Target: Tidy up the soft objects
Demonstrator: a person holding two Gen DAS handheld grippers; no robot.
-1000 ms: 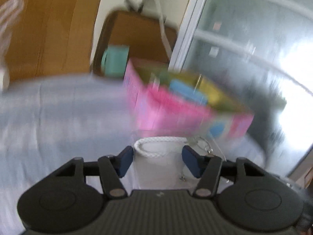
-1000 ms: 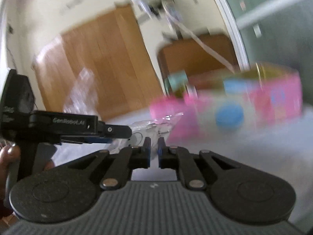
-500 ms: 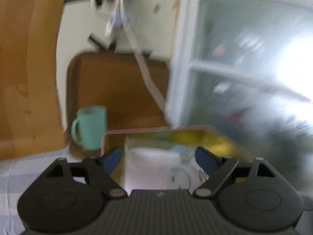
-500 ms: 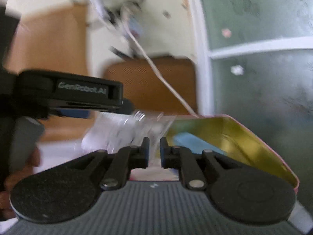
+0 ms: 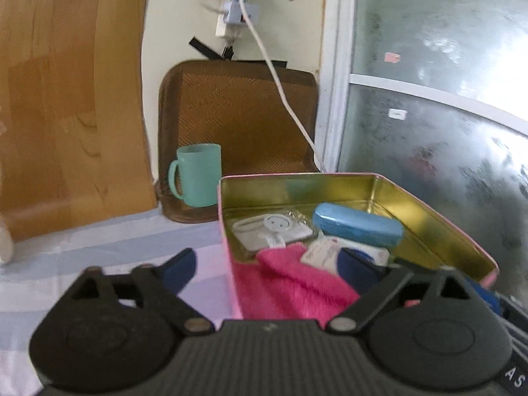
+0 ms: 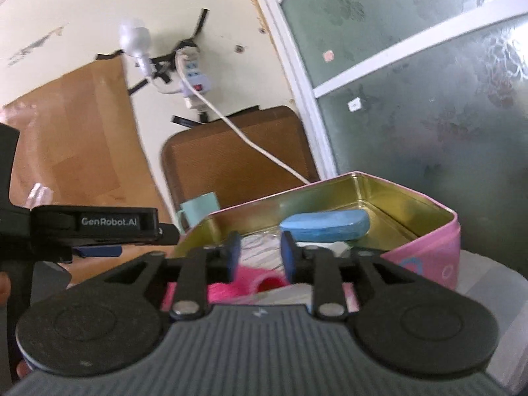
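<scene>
Both the left gripper (image 5: 267, 265) and right gripper (image 6: 258, 254) have let go and now gape empty, their clear packet (image 5: 274, 227) now lying inside the pink tin (image 5: 439, 217) by the pink cloth (image 5: 293, 283).

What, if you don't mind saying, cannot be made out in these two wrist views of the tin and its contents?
- Left wrist view: the near part of the pink cloth is hidden behind the left hand-held gripper body.
- Left wrist view: print on the white packet is too small to read.
- Right wrist view: the green mug is mostly hidden by the tin wall.
- Right wrist view: items between the right hand-held gripper fingers are blurred.
</scene>
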